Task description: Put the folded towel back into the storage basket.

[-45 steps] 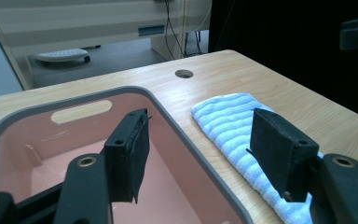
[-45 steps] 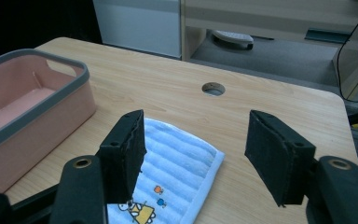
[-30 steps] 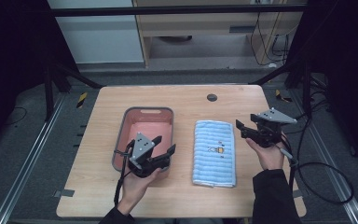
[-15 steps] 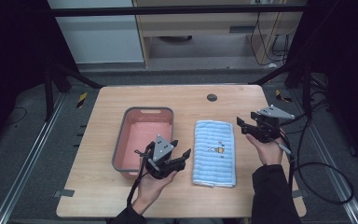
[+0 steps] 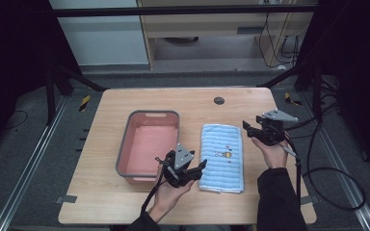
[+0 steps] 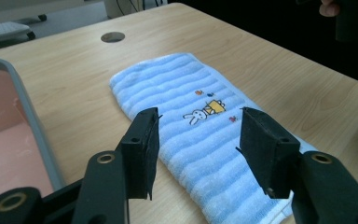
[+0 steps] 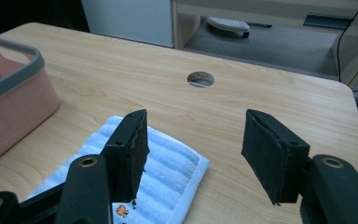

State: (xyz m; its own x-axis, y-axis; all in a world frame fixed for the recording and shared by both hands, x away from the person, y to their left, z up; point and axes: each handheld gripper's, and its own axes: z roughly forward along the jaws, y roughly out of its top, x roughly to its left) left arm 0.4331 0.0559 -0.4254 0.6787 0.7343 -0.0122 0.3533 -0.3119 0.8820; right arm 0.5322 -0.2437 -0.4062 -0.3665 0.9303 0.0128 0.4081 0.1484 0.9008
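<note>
— Since the earlier pictures the left gripper has slid rightward from over the near end of the tub to the near left corner of the towel, and its jaws have just been closing a little, with nothing pinched between them; the right gripper has eased down toward the far right corner, its jaws narrowing too.

— And the towel itself?

— It lies flat on the table, folded into a long rectangle, just right of the tub and apart from it, running near to far. Pale blue terry with ribbed stripes and a small embroidered rabbit in the middle.

— How would it handle?

— I judge it light, soft and limp: it will sag and unfold if lifted by one layer. Nothing fragile, and the pile gives the pads good friction. Best hold is at the corners or along an edge, pinching through all the folded layers.

— Are the jaws ready?

— Both pairs stand apart. In the left gripper view the towel's near part lies between and beyond the jaws, untouched; in the right gripper view the rounded far corner sits below the left jaw.

— Around it?

— The tub is pink plastic with a grey rim, smooth and rigid; the tabletop is pale wood grain with a round cable hole at the far side.
</note>
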